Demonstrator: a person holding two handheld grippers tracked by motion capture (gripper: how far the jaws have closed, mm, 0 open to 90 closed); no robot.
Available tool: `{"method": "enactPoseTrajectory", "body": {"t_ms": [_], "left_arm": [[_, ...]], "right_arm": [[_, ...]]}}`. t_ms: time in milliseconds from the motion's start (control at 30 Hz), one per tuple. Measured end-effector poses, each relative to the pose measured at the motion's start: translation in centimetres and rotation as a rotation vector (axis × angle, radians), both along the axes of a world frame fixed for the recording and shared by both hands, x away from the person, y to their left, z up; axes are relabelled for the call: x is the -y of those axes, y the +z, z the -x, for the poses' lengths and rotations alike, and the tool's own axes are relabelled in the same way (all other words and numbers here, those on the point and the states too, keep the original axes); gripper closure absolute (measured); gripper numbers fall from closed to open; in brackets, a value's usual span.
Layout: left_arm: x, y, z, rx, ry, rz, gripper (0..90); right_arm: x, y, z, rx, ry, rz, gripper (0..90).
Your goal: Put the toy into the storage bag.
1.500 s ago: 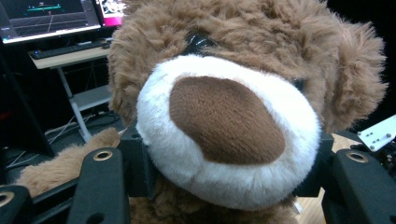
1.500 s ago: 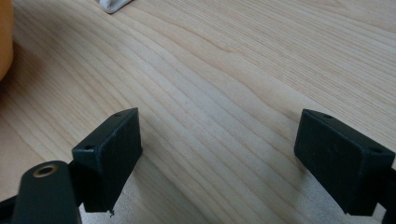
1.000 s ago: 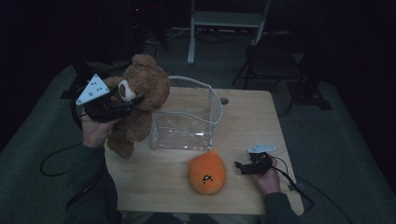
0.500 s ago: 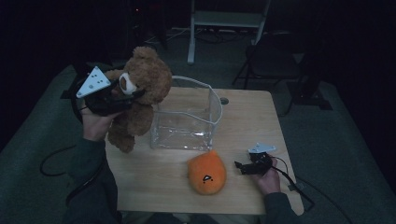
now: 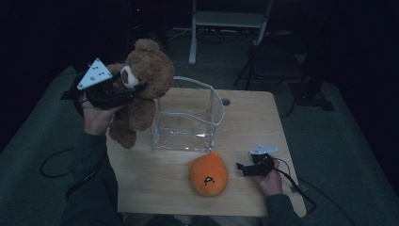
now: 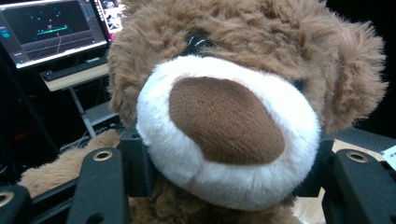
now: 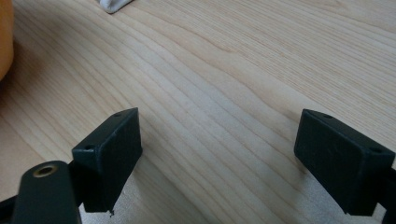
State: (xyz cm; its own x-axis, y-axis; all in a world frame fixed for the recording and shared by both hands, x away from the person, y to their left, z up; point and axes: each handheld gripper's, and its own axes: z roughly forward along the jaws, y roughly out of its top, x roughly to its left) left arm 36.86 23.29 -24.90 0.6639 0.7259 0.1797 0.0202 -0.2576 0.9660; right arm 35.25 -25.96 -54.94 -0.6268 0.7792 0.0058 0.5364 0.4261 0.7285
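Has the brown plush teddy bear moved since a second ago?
Yes. The brown plush teddy bear, gripped by the left gripper, has risen against the clear plastic box, its head now above the rim.

The room is dim, with grey carpet (image 5: 339, 141) all around a pale wooden worktop (image 5: 249, 122). A dark chair (image 5: 277, 66) and a white metal stand (image 5: 230, 21) sit behind it. Off to one side, a lit monitor (image 6: 51, 28) glows above a keyboard (image 6: 74, 67).

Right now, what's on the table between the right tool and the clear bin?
In the high view, the orange plush lies partly between the right tool and the clear bin; otherwise it is bare tabletop.
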Motion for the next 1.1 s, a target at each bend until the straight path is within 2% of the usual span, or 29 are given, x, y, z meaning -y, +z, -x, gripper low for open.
{"method": "enactPoseTrajectory", "body": {"t_ms": [633, 1100], "left_arm": [[0.5, 2.7, -1.1, 0.031, 0.006, -0.003, 39.5], [1.2, 3.9, -2.3, 0.029, 0.007, 0.003, 39.5]], "right_arm": [[0.0, 0.0, 0.0, 0.000, 0.001, 0.001, 14.3], [0.0, 0.0, 0.0, -0.002, 0.000, 0.000, 14.3]]}}
